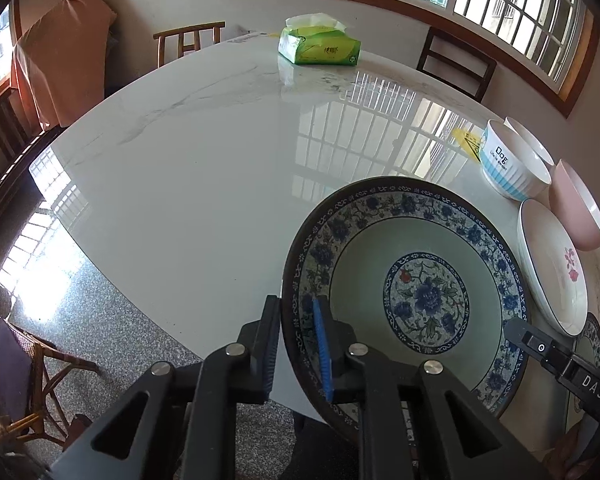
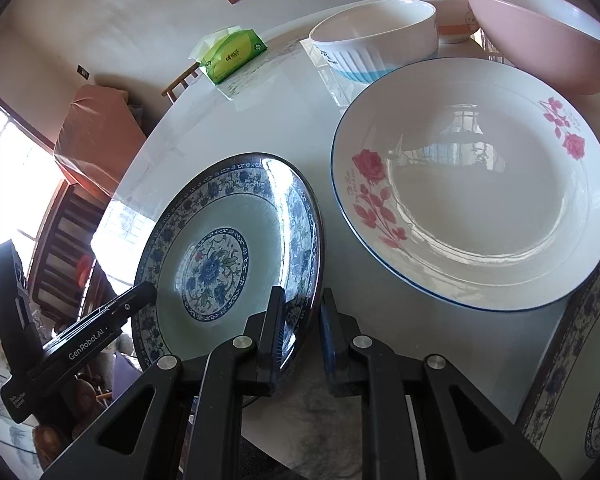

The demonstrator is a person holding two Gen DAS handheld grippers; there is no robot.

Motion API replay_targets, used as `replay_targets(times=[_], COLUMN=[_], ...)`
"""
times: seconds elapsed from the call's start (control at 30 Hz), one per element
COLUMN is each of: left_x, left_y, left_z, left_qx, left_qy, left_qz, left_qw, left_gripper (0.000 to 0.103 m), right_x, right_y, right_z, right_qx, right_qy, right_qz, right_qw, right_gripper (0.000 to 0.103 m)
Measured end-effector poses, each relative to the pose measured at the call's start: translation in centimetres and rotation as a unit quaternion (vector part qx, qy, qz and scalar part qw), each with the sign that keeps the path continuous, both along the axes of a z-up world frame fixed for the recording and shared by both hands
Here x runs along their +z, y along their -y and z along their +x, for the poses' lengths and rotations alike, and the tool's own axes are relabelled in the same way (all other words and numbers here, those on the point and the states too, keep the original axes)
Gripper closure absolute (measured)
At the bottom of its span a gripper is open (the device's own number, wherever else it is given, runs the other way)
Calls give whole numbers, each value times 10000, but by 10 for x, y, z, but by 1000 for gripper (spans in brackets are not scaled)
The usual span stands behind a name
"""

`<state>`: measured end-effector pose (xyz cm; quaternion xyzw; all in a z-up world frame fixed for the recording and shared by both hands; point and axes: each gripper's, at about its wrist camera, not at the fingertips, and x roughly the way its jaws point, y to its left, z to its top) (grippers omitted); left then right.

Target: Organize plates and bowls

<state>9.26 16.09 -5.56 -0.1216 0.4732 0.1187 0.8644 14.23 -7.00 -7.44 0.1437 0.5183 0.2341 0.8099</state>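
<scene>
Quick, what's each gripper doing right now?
Left gripper: shut on the blue-patterned plate rim.
Right gripper: shut on the same plate's opposite rim.

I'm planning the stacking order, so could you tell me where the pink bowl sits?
In the right wrist view, the pink bowl stands top right on the table, just behind the rose plate.

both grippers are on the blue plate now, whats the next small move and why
Probably lift it slightly and level. The left hand-held gripper and right hand-held gripper both pinch the rim of the blue-patterned plate, which sits tilted at the table edge; the rose plate lies close beside it.
</scene>
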Motion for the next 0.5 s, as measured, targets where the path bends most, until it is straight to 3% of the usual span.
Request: replay_targets(times=[0.27,0.4,0.5], left_x=[-3,0,10], left_y=[-7,-16,-18], left_z=[4,-6,-20], left_qx=[115,322,484], left_qy=[109,169,327], left_qz=[-9,-4,102], left_qw=[9999,9993,9982], left_gripper=[86,69,69], right_x=[-1,1,10], right_y=[-9,-5,10], right_z=[4,0,-10], right_qx=[48,90,6], right_qy=[17,46,232], right_qz=[47,83,149], right_qw=[10000,9999,9996], right_gripper=[86,85,81])
